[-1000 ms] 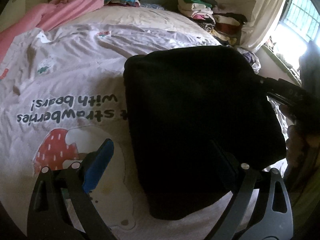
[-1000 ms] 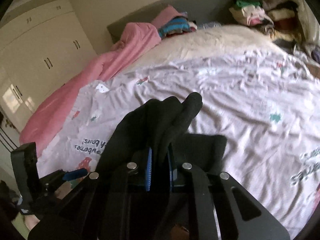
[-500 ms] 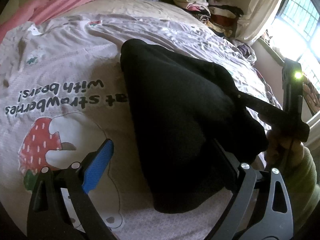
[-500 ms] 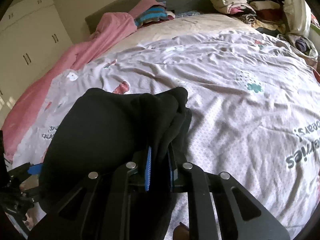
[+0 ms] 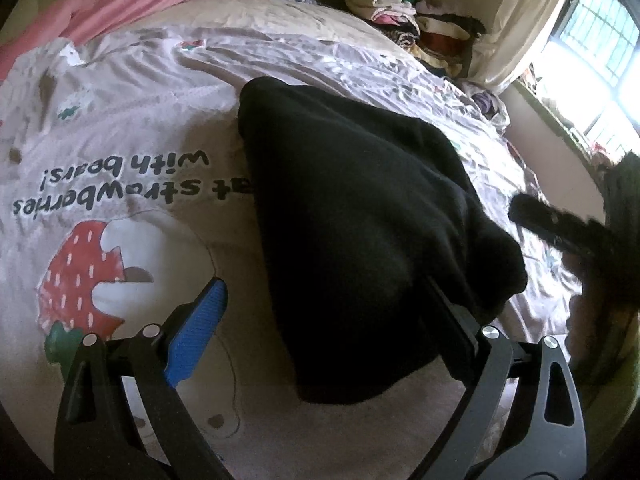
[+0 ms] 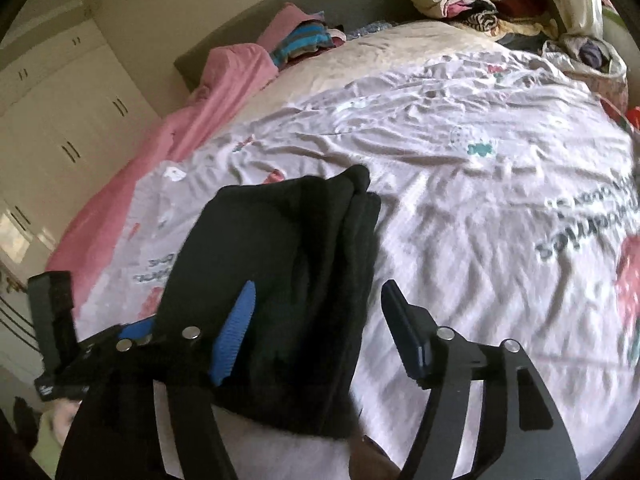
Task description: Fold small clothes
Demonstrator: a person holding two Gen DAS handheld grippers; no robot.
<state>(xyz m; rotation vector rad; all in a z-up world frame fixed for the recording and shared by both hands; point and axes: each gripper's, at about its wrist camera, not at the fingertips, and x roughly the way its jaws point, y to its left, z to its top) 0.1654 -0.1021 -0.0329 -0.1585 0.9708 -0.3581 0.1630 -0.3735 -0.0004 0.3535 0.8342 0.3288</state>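
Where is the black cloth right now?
The black garment lies folded on the strawberry-print bedsheet, middle of the left wrist view, beside the upside-down lettering. In the right wrist view it sits between the open right gripper fingers.

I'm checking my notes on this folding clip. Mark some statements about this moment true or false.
1. The right gripper stands open. True; its fingers have just been opening, with the black garment between them.
2. The black garment lies on a bare wooden table. False: it lies on a printed bedsheet.
3. The sheet shows a strawberry. True.
4. The left gripper is clamped shut. False: its fingers stand wide apart.
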